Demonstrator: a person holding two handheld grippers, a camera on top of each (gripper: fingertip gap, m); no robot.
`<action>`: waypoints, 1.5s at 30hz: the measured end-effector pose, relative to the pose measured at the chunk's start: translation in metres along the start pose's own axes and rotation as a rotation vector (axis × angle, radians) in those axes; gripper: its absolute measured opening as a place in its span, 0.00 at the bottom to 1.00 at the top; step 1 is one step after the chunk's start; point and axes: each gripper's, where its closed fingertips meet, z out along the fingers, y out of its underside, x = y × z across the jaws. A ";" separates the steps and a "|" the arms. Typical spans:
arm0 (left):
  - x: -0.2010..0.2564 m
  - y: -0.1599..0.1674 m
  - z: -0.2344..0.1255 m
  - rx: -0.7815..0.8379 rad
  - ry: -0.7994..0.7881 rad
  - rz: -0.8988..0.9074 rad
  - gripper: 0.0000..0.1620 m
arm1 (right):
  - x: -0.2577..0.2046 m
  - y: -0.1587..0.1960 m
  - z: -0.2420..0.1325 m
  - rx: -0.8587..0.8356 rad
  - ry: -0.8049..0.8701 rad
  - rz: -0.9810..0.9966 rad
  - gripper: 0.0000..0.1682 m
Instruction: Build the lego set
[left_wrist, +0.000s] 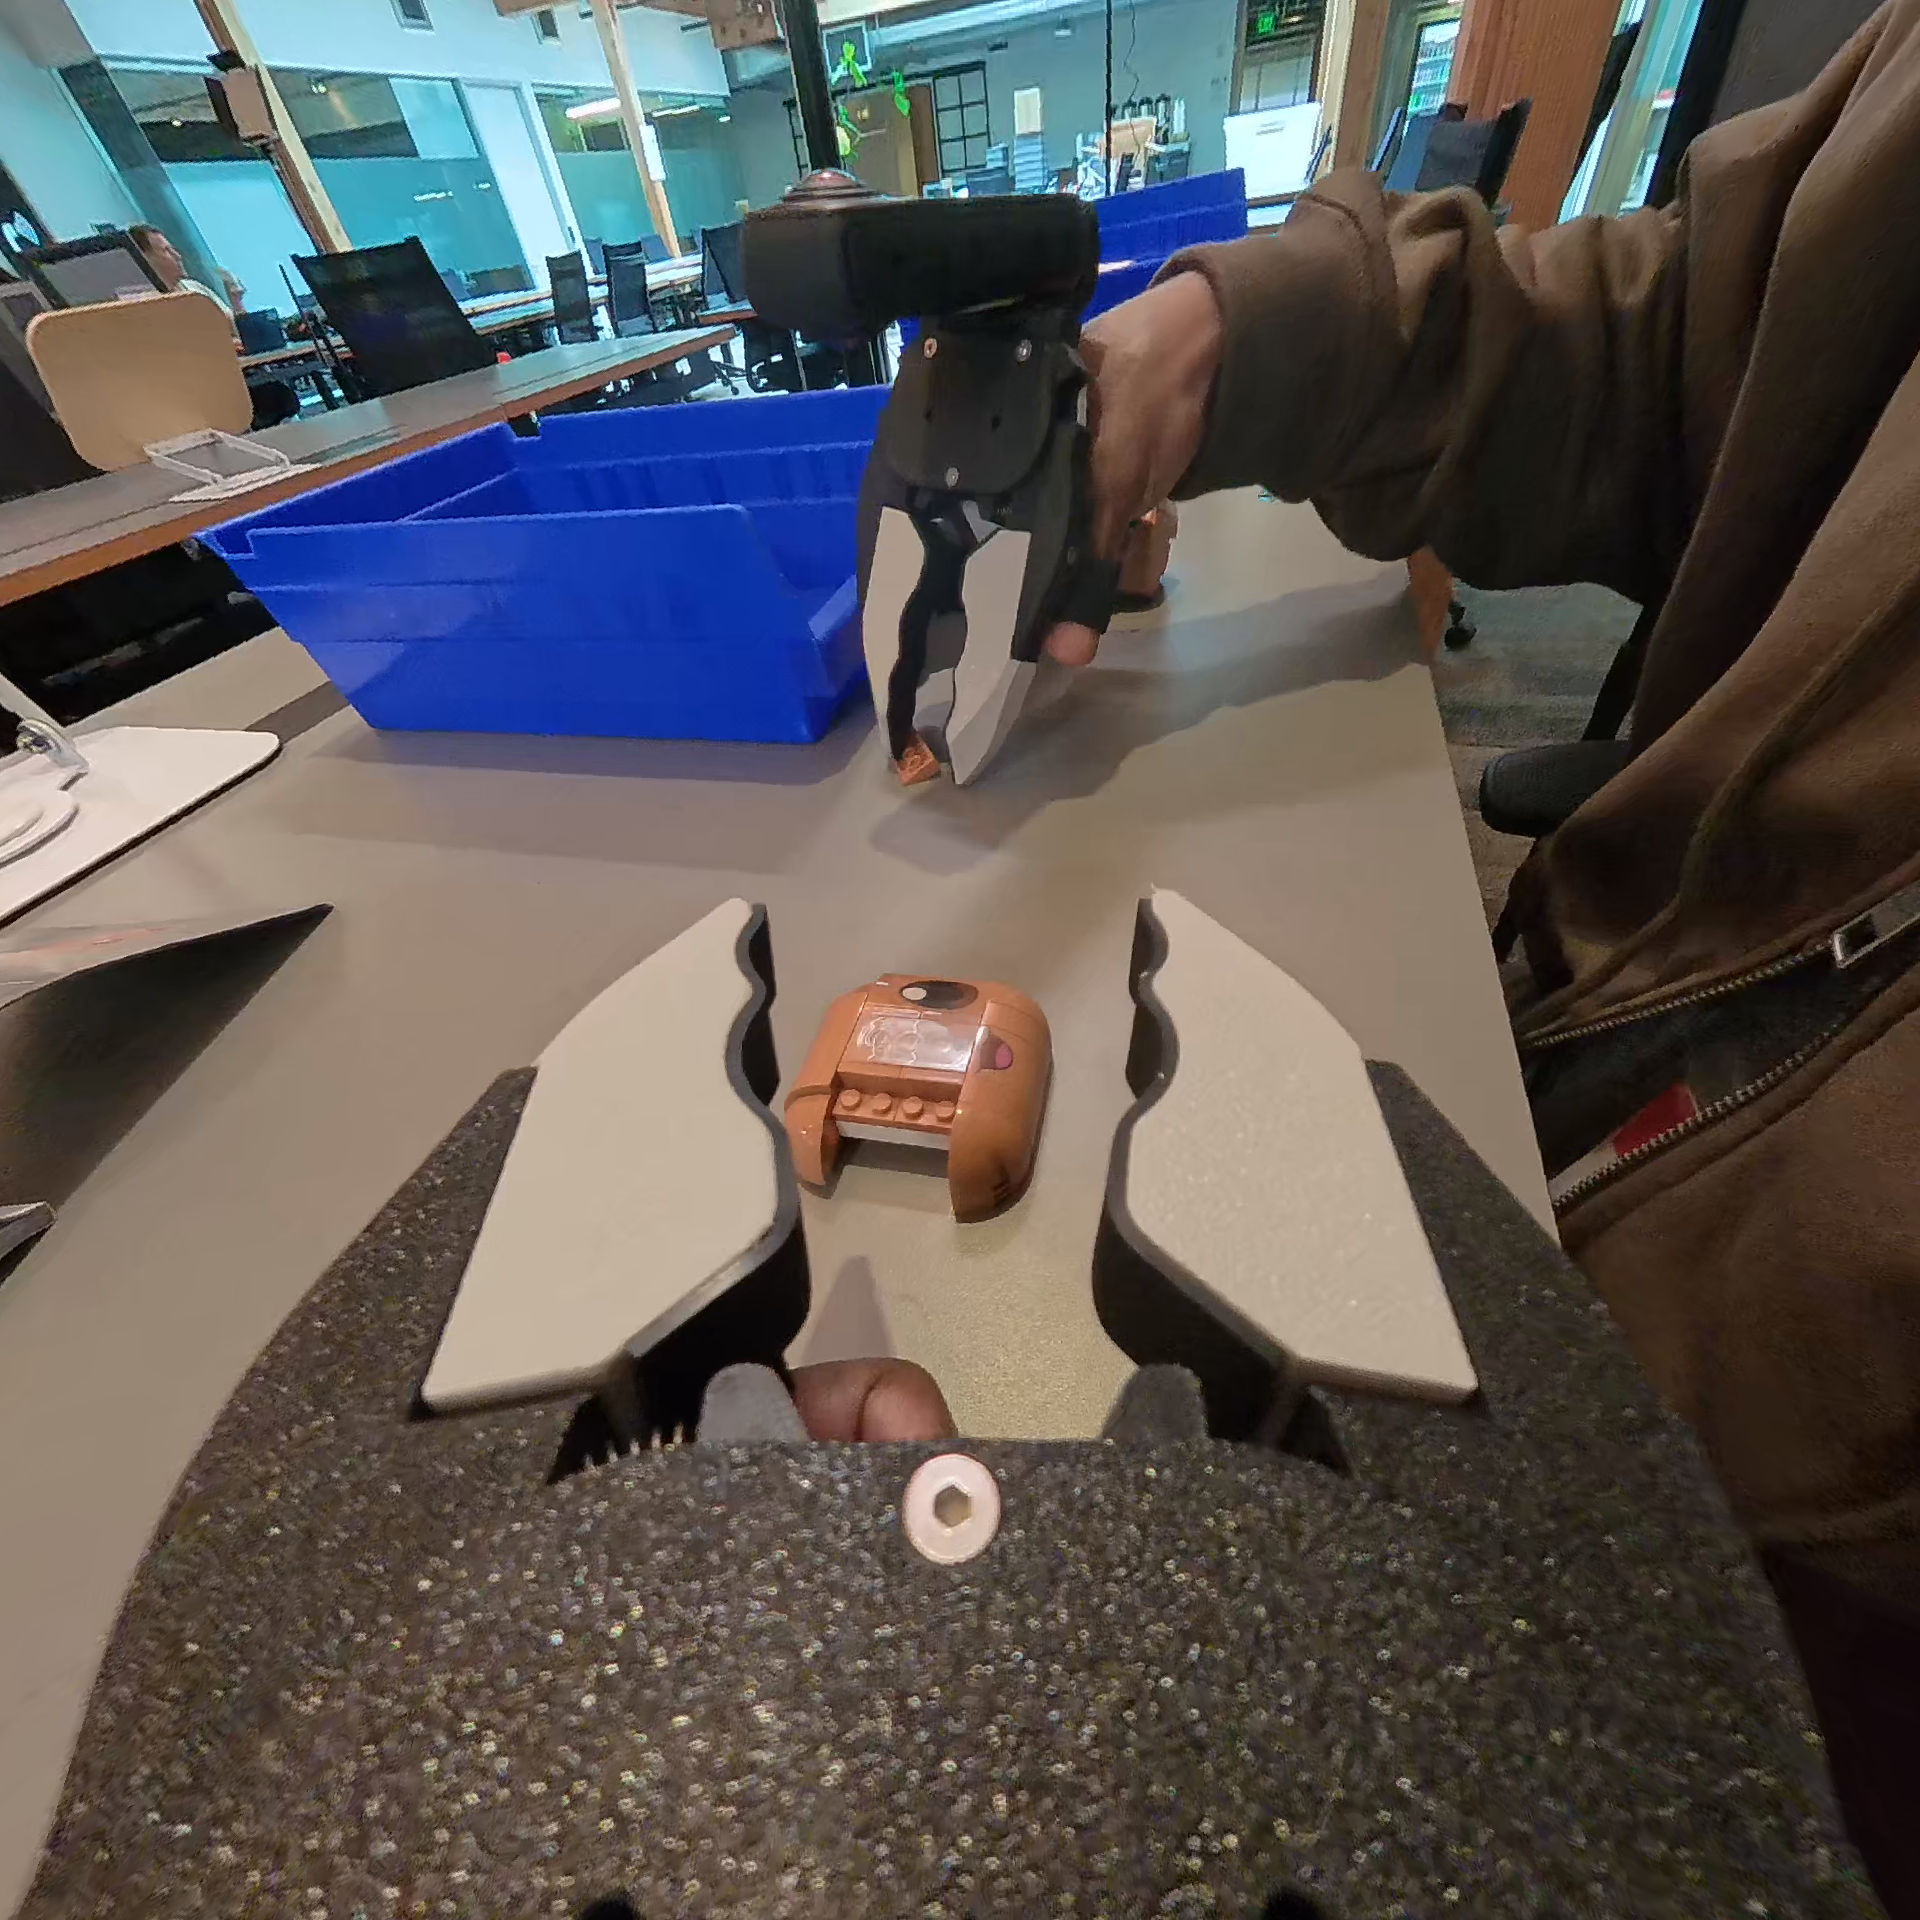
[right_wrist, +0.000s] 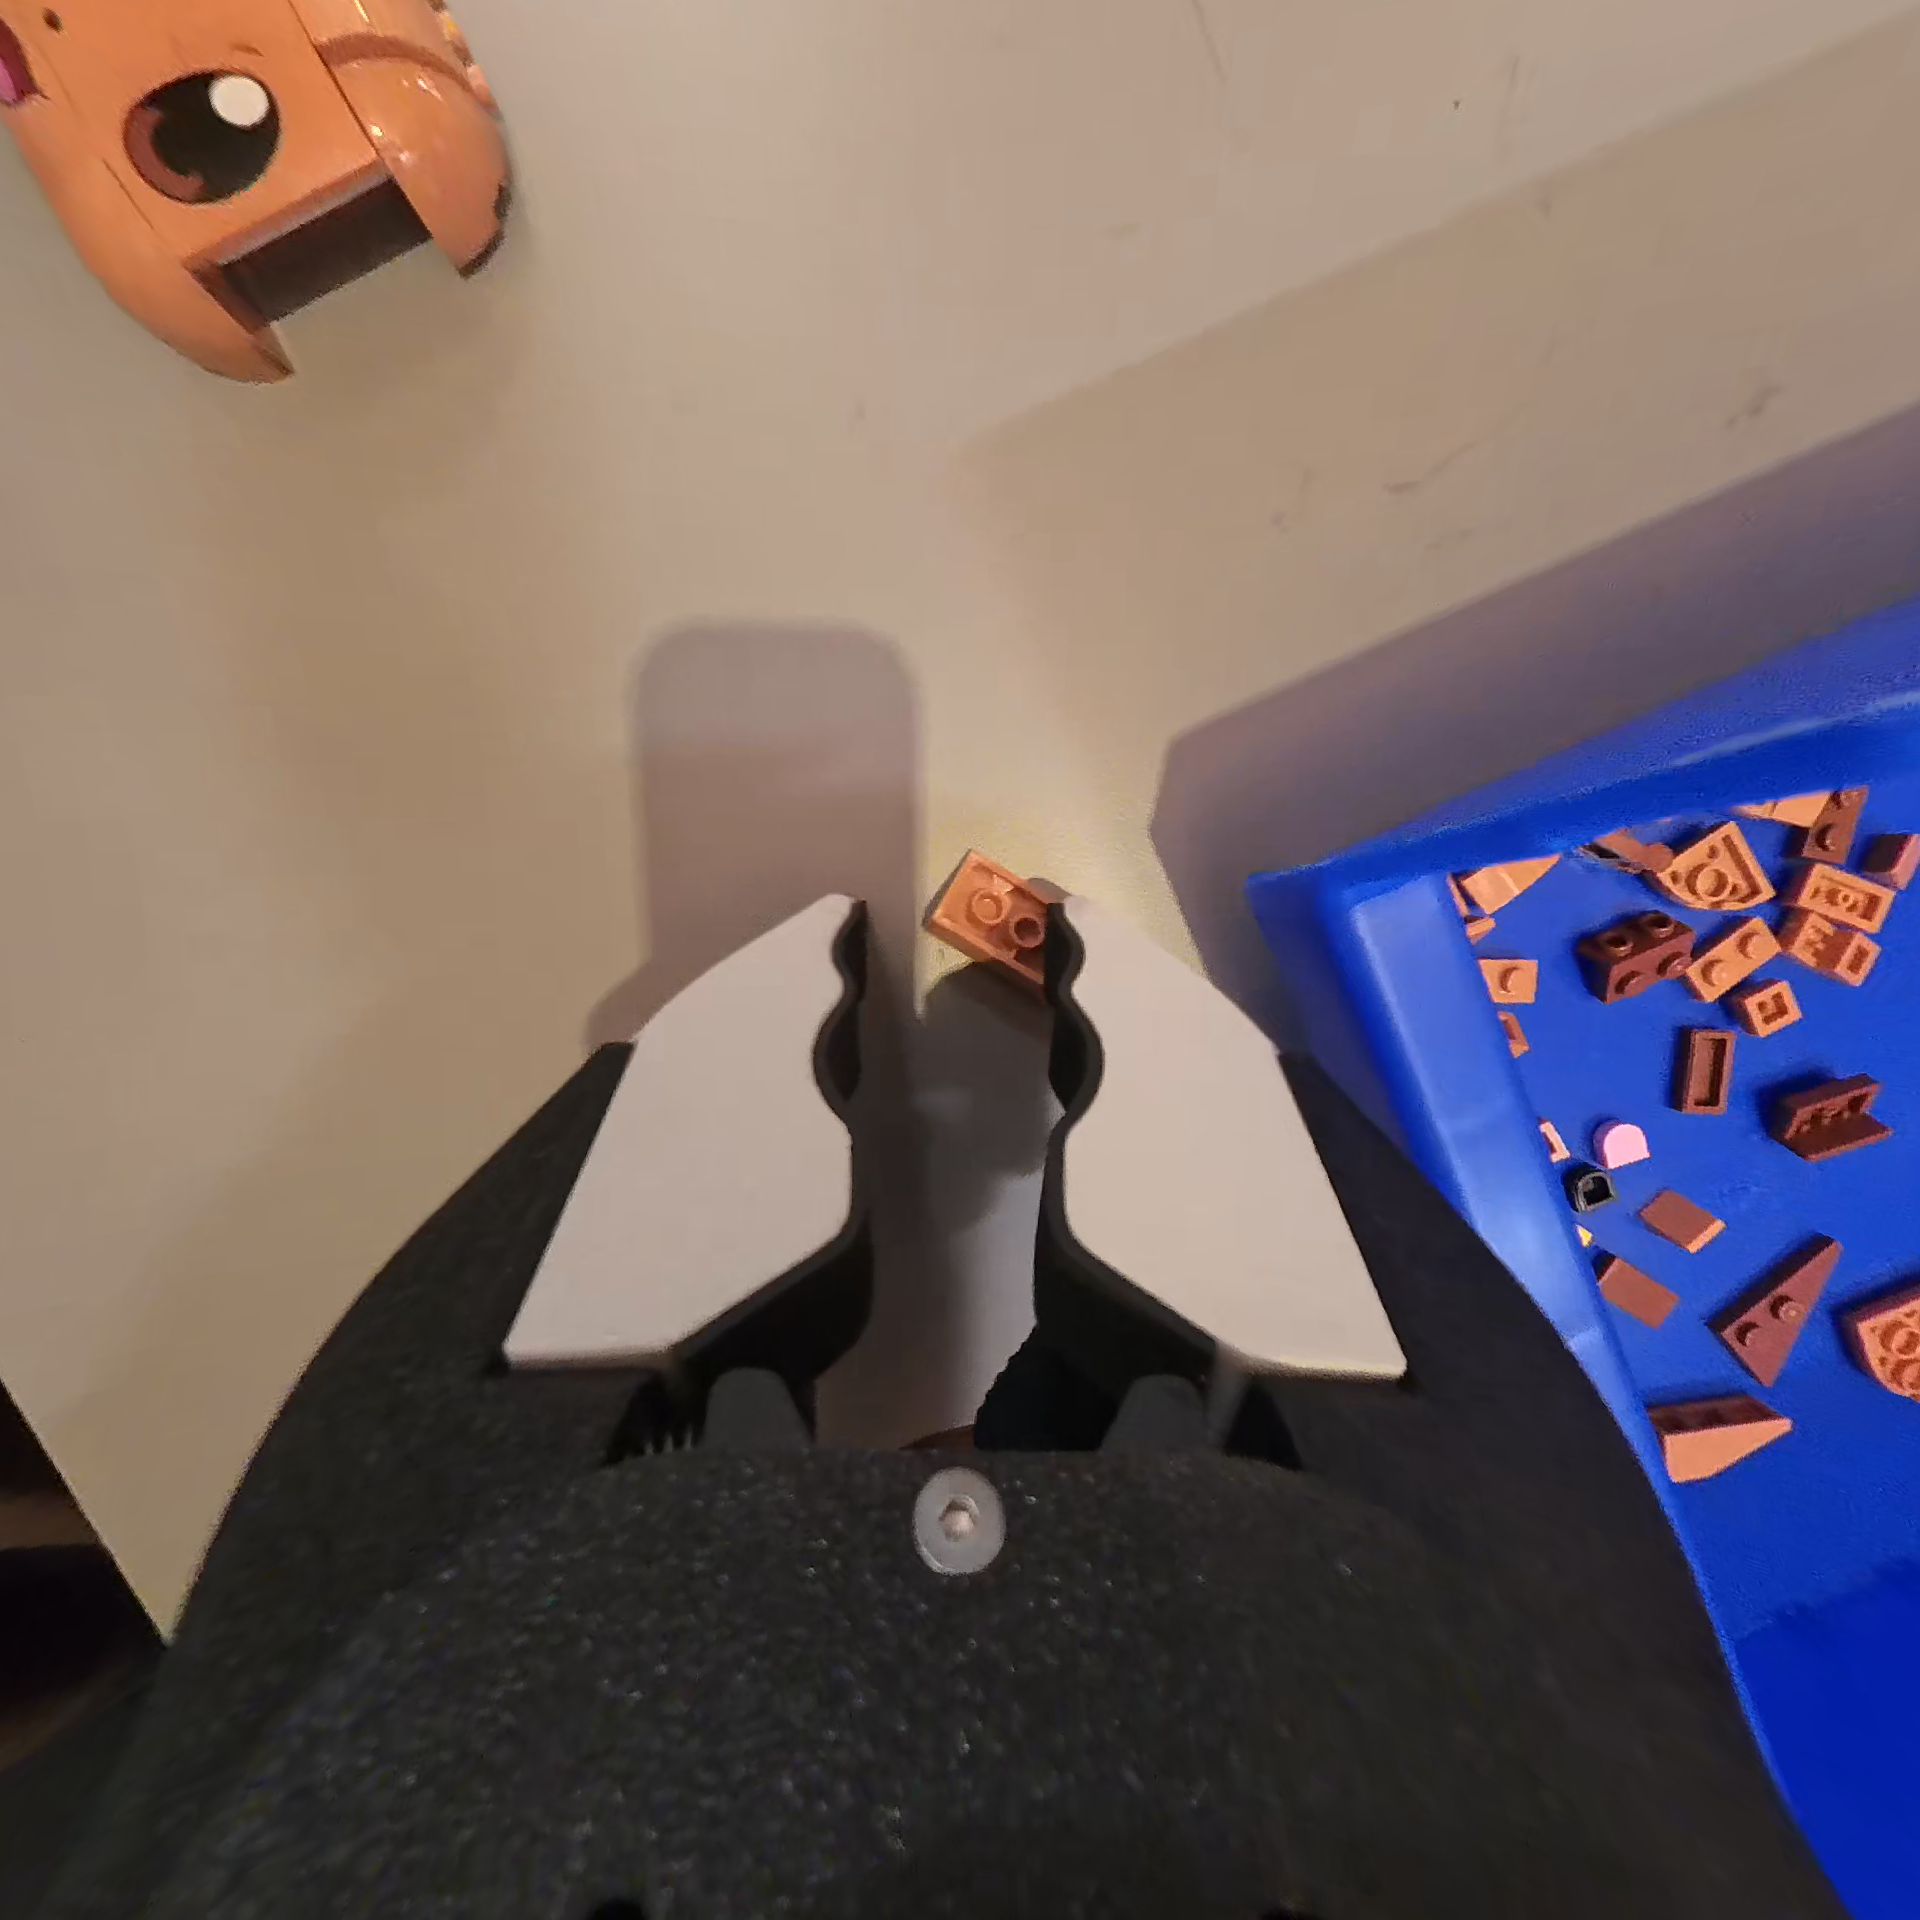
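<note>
The grey table (left_wrist: 1195, 810) runs under everything I can see. On it, toward the far side, sits the blue bin (left_wrist: 582, 613); in my right wrist view its floor (right_wrist: 1766, 1174) is scattered with loose pieces (right_wrist: 1756, 987), tan and dark brown mostly, with one small pink one and one black one among them.

My left gripper (left_wrist: 951, 935) rests low over the table, its fingers spread wide and holding nothing. The model (left_wrist: 920, 1091), a rounded tan build with a dark printed eye and a row of studs on top, lies on the table between those fingers without touching either one. In the right wrist view the same model (right_wrist: 260, 177) shows at the top left corner, well apart from the bin.

My right gripper (right_wrist: 961, 914) points down at the table just beside the bin, fingers partly apart with a clear gap between them. A small tan plate (right_wrist: 992, 925) with two studs lies tilted at the tips, against the right finger (right_wrist: 1164, 1122) and clear of the left one. From the left wrist view the plate (left_wrist: 916, 767) sits at the very tips of that gripper (left_wrist: 930, 750), but I cannot tell whether it is pinched or only resting there on the table.
</note>
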 end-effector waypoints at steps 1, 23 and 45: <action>0.000 0.000 0.000 0.001 0.002 -0.001 0.41 | 0.000 0.000 0.000 -0.007 0.006 -0.003 0.15; 0.006 -0.034 0.018 0.093 -0.165 0.771 0.38 | -0.111 -0.142 -0.074 0.831 -1.130 0.577 0.12; -0.004 -0.010 0.016 0.025 -0.061 0.721 0.24 | -0.110 -0.154 -0.039 0.813 -1.091 0.686 0.13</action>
